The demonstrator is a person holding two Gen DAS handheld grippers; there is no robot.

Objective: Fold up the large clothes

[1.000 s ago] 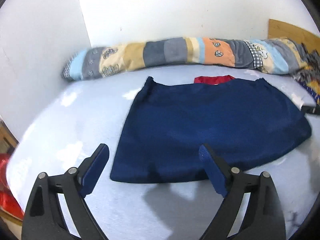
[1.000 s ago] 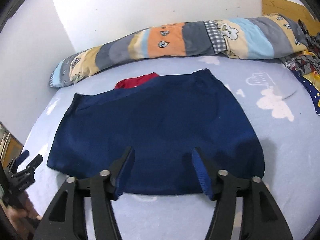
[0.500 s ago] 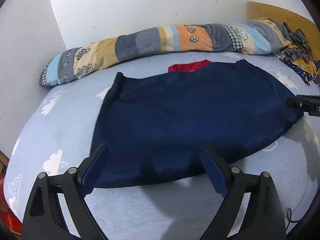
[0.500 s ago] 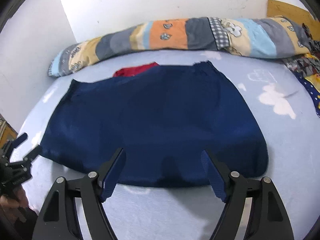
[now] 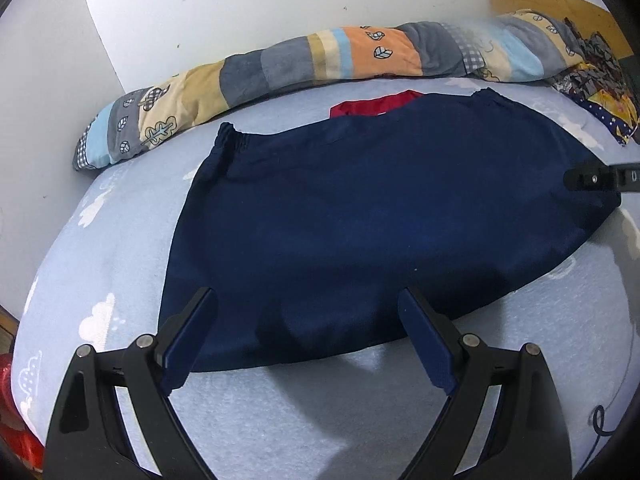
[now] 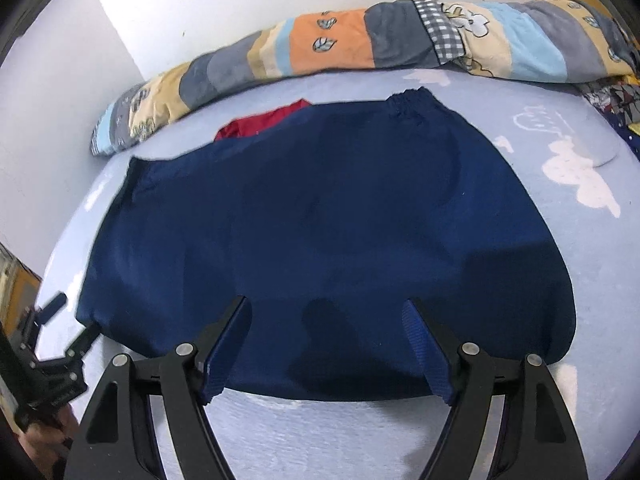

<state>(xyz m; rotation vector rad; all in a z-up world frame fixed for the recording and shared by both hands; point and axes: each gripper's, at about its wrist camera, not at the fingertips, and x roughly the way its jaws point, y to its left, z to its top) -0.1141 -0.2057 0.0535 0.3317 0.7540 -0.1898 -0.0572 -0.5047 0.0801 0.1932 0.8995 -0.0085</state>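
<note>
A large navy blue garment (image 5: 380, 220) with an elastic waistband lies spread flat on the light blue bed sheet (image 5: 300, 420); it also shows in the right wrist view (image 6: 320, 232). My left gripper (image 5: 306, 334) is open and empty, just above the garment's near hem toward its left corner. My right gripper (image 6: 328, 344) is open and empty, over the near hem toward the right side. The right gripper's tip shows at the far right of the left wrist view (image 5: 600, 178). The left gripper shows at the lower left of the right wrist view (image 6: 52, 352).
A red cloth (image 5: 374, 104) peeks out behind the garment's far edge. A long patchwork bolster (image 5: 320, 56) lies along the white wall. Patterned bedding (image 5: 600, 76) is heaped at the far right. A wooden headboard (image 5: 552, 4) stands in the corner.
Both grippers have moved in closer and lower toward the garment's near hem. The left view has swung right. The garment has not moved. Both stay open.
</note>
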